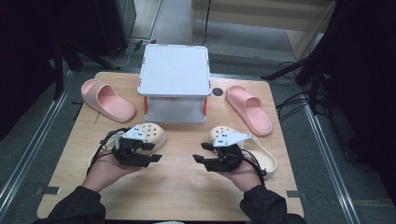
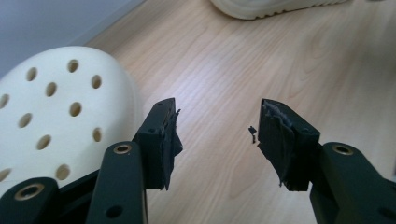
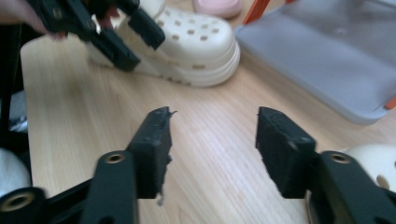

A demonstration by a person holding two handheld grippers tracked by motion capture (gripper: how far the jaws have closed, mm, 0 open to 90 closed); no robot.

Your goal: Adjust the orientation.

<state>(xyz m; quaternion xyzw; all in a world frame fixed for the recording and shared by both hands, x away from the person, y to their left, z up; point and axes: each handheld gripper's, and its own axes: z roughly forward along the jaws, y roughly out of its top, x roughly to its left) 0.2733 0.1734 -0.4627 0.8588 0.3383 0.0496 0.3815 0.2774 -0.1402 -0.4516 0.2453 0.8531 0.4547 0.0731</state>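
Observation:
Two cream clogs lie on the wooden table (image 1: 177, 186). The left clog (image 1: 152, 134) sits just behind my left gripper (image 1: 153, 152), and its holed toe (image 2: 56, 107) shows beside the left jaw. The right clog (image 1: 261, 156) lies under and behind my right gripper (image 1: 201, 152). Both grippers point toward each other over the table's middle. The left gripper (image 2: 217, 135) stands open with bare wood between its jaws. The right gripper (image 3: 212, 135) is open too, holding nothing. Farther off in the right gripper view are the left gripper (image 3: 107, 32) and the left clog (image 3: 191, 42).
A grey two-shelf rack (image 1: 175, 70) with orange posts stands at the back centre. One pink slide (image 1: 106, 100) lies to its left and another pink slide (image 1: 250, 109) to its right. Dark stands and cables surround the table.

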